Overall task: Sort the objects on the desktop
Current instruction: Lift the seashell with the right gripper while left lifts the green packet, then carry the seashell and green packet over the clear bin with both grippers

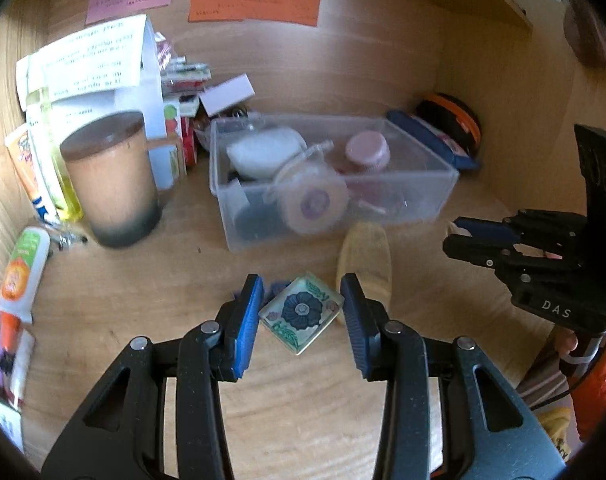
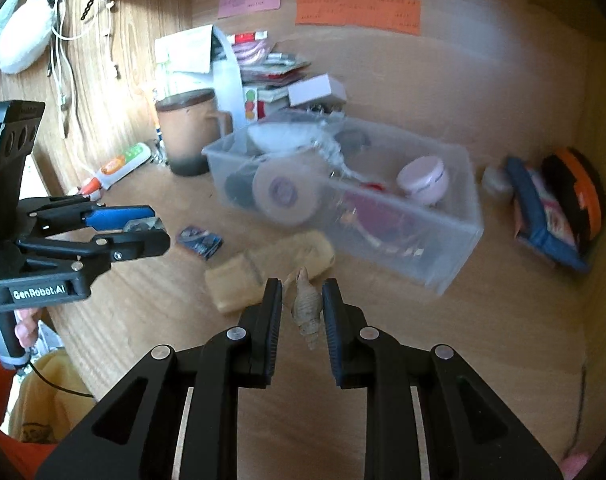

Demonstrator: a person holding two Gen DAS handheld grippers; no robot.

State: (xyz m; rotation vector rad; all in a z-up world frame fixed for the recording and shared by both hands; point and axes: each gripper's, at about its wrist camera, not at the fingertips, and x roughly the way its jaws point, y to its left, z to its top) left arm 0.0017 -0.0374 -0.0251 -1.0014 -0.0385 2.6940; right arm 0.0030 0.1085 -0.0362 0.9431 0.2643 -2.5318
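From your left wrist, your left gripper [image 1: 301,316] has its fingers spread wide around the flower tile [image 1: 301,314], which lies on the desk [image 1: 143,300] just in front of the clear bin [image 1: 423,204] and looks not yet gripped. From your right wrist, your right gripper [image 2: 302,314] has narrow fingers holding the shell [image 2: 305,308] near the bin's front. The bin already holds several things, while the tile, shell and yellow pouch [image 2: 263,268] remain outside, so I judge sorting partway done.
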